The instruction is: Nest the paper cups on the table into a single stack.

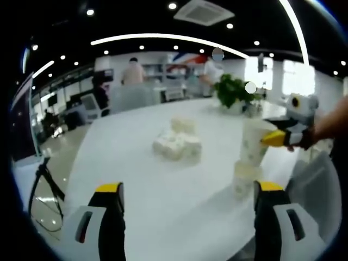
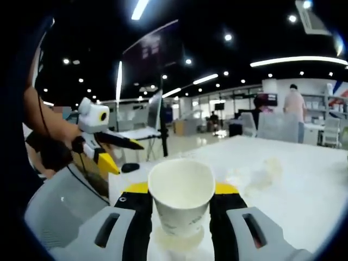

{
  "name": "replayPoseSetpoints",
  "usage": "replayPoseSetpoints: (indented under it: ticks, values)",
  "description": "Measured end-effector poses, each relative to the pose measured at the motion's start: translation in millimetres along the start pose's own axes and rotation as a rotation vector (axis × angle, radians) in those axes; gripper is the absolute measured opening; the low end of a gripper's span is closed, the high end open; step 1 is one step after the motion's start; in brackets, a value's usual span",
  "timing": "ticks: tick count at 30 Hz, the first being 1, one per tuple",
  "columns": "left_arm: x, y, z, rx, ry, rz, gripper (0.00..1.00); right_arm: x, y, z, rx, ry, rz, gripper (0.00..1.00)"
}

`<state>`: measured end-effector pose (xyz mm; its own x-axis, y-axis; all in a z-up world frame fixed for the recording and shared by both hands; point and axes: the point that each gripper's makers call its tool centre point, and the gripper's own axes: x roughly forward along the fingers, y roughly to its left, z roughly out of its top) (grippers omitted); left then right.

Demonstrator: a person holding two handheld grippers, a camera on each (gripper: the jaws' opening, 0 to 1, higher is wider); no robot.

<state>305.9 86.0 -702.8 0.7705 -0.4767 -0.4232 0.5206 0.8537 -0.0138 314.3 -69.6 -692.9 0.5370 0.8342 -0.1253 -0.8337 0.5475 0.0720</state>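
My right gripper [image 2: 180, 202] is clamped on a paper cup [image 2: 181, 200]: its two yellow-tipped jaws press the cup's sides from either hand, squeezing the rim slightly out of round, and the cup stands upright between them with its mouth open toward the ceiling. Just under it I see the pale rim of a second cup [image 2: 176, 239], over which the held one sits; how far it has gone in I cannot tell. In the left gripper view the same pair shows at the right, the held cup above the lower cup [image 1: 246, 178], which stands on the white table [image 1: 163, 185], with my right gripper pinching the upper one from the side. My left gripper [image 1: 187, 191] has its jaws wide apart with nothing between them, above the table's near edge. Farther out on the table lies a loose cluster of more cups [image 1: 178, 142] on their sides, well apart from the pair. A potted plant [image 1: 232, 90] stands at the table's far end.
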Motion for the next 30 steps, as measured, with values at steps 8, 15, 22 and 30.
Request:
replayPoseSetpoints:
  ticks: [8,15,22,30]
  values:
    - [3,-2.8,-1.0,-0.006,0.002,-0.001,0.98,6,0,-13.7,0.011,0.018,0.009,0.38]
    - [1,-1.2,-1.6,-0.013,0.006,0.007,0.98,9,-1,-28.4,0.020,0.036,0.005,0.38]
    - [0,0.7,-1.1,-0.015,0.008,0.015,0.98,11,0,-44.4,0.026,0.075,0.003,0.38]
    - [2,-1.1,0.0,-0.015,0.007,0.012,0.97,13,1,-56.7,0.028,0.102,-0.007,0.38]
